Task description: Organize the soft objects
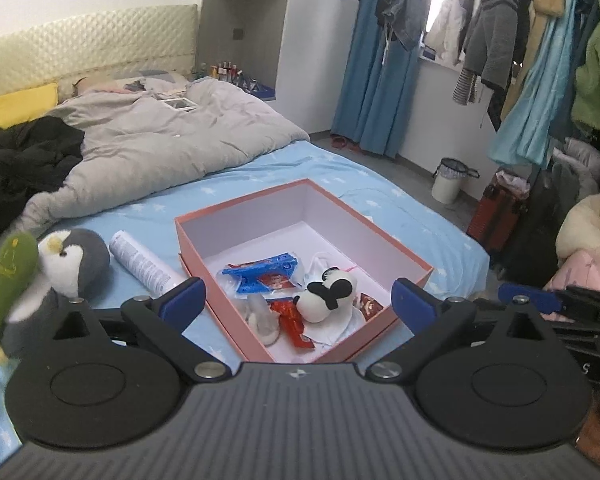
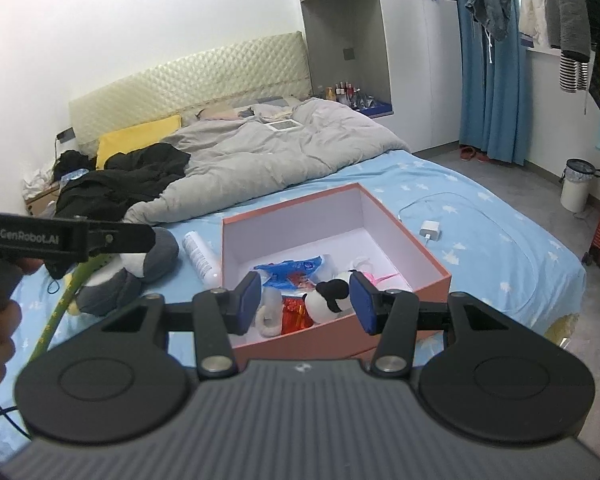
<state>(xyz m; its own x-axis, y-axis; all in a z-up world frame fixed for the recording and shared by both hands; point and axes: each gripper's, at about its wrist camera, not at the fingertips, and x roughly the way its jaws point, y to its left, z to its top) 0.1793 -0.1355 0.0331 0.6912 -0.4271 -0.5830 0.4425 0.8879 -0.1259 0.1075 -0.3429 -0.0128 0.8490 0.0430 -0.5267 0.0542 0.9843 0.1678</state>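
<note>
The left gripper [image 1: 298,300] hangs over the near edge of the open salmon-pink cardboard box [image 1: 414,276]; its jaws stand spread wide with nothing between them. The right gripper [image 2: 306,302] hangs over the same box [image 2: 432,260], jaws about half apart and gripping nothing.

The box rests on the bed's light-blue star-print sheet [image 1: 340,168]. Inside it lie:
- a black-and-white panda plush toy [image 1: 328,298], near the front wall;
- a blue plastic packet [image 1: 260,272], behind and left of the panda;
- a red foil packet [image 1: 296,324], just beside the panda;
- a whitish soft item [image 1: 262,316], left of the red packet; its kind cannot be determined.

Outside the box, on the sheet to its left:
- a white cylindrical tube with printed text [image 1: 144,264], lying flat;
- a grey-and-white penguin plush toy [image 1: 72,264], left of the tube;
- a green stem-like soft object [image 1: 4,284], in front of the penguin.
</note>
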